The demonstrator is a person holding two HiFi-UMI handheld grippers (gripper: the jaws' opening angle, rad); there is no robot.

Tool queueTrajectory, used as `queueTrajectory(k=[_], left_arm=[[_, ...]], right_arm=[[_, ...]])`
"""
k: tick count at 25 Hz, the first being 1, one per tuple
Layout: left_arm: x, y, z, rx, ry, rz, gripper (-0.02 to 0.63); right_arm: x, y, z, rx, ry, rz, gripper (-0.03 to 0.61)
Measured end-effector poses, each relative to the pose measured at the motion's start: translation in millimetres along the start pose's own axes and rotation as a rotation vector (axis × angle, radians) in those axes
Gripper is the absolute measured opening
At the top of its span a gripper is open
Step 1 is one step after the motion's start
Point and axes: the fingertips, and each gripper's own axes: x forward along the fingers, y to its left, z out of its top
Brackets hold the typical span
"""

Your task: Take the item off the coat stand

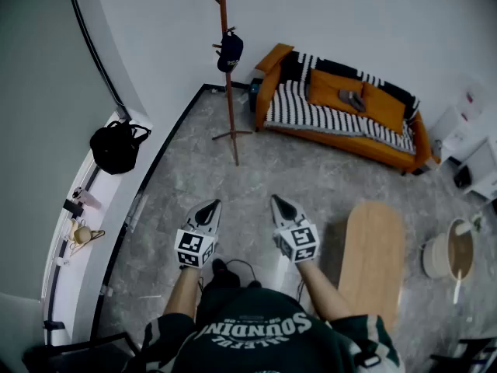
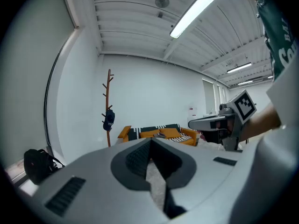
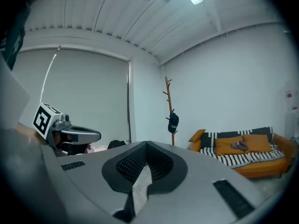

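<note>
A dark, soft baseball cap [image 1: 230,50] hangs from a peg partway up a slim wooden coat stand [image 1: 227,99]. The stand is well across the mottled stone floor [image 1: 311,169], near an orange sofa [image 1: 272,64] with striped cushions. The left tool [image 1: 215,203] and right tool [image 1: 276,200] point ahead, smooth grey jaws closed and empty, probably because the cap is far out of reach.

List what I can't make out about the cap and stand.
- Top of stand: cut off by the head view's upper edge.
- How cap hangs: too small in every view.
- Base of stand: gripper views, hidden behind the left hand-held gripper and right hand-held gripper.
</note>
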Motion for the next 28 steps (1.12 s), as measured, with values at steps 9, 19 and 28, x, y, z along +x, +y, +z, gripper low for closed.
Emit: queueTrajectory(k=[9, 19, 28], left_arm=[[3, -8, -6, -0.012, 0.009, -0.004, 0.0], [5, -10, -8, -0.025, 0.013, -0.005, 0.0], [15, -10, -5, -0.048, 0.007, -0.015, 0.0]], right_arm=[[-3, -1, -6, 0.055, 0.01, 0.0, -0.002], [-4, 2, -11, 0.06, 0.041, 0.013, -0.002], [0, 0, -6, 0.037, 0.013, 0.011, -0.002]])
